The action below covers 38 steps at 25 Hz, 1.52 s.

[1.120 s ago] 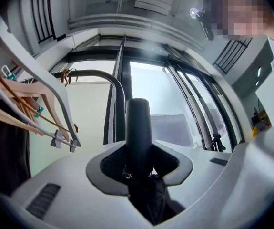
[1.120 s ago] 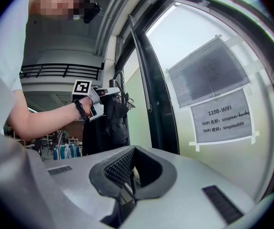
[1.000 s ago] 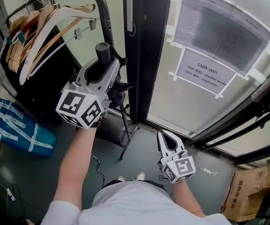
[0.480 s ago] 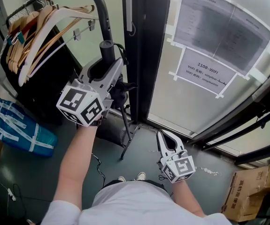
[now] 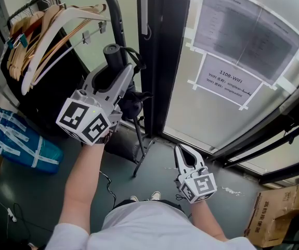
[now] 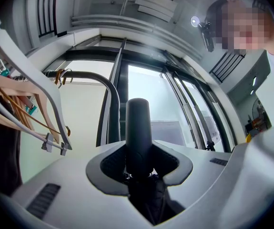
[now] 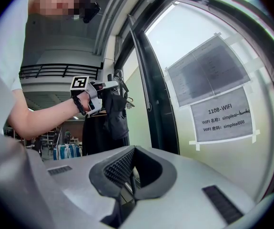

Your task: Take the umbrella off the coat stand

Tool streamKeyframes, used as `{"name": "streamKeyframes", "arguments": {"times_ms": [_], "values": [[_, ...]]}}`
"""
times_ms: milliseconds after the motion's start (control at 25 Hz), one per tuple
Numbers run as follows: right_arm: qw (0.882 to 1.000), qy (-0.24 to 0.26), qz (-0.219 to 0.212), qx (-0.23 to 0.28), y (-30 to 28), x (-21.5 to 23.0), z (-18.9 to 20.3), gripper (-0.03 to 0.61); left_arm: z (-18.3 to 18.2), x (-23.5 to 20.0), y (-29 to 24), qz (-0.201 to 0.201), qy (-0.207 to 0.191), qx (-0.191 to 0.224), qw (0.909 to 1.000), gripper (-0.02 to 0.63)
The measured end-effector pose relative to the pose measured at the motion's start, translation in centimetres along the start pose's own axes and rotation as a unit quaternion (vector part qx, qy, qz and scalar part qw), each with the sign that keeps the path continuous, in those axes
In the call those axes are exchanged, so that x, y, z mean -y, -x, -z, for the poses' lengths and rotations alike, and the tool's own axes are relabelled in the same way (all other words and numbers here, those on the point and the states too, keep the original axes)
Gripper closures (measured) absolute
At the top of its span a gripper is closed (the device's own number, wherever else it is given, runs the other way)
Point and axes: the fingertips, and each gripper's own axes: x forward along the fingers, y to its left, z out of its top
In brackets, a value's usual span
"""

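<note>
A black folded umbrella (image 5: 130,101) hangs beside the coat stand's curved black rail (image 5: 114,9). My left gripper (image 5: 117,73) is shut on its round black handle (image 5: 112,53), raised and pointing slightly upward. In the left gripper view the handle (image 6: 138,126) stands upright between the ribbed pads, and the rail (image 6: 106,87) arches behind it. The umbrella's wrist strap (image 5: 134,54) loops near the rail. My right gripper (image 5: 181,151) hangs low by the door, shut with nothing in it; its own view shows the jaw tips (image 7: 130,150) meeting and the umbrella (image 7: 112,112) held off to the left.
Wooden hangers (image 5: 44,35) and a dark garment hang on the rail at left. A blue bag (image 5: 20,140) lies on the floor. The black door frame (image 5: 157,61) and a glass door with taped paper notices (image 5: 235,80) stand right. A cardboard box (image 5: 276,215) sits lower right.
My left gripper has shifted slightly to the left with the umbrella handle still in it. The right gripper has not moved.
</note>
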Motion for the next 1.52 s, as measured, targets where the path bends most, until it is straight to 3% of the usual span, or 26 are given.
{"name": "streamKeyframes", "arguments": {"times_ms": [680,1520], "values": [[1.0,0.004,-0.013,-0.006,-0.4,-2.2,-0.2,0.56,0.9,-2.3,6.3,-0.051,-0.021,-0.014,0.9984,0.457],[0.999,0.017,0.036,-0.013,1.3,-0.8,-0.6,0.56,11.3,-4.3,19.6,-0.138,-0.022,-0.096,0.9855,0.457]]}}
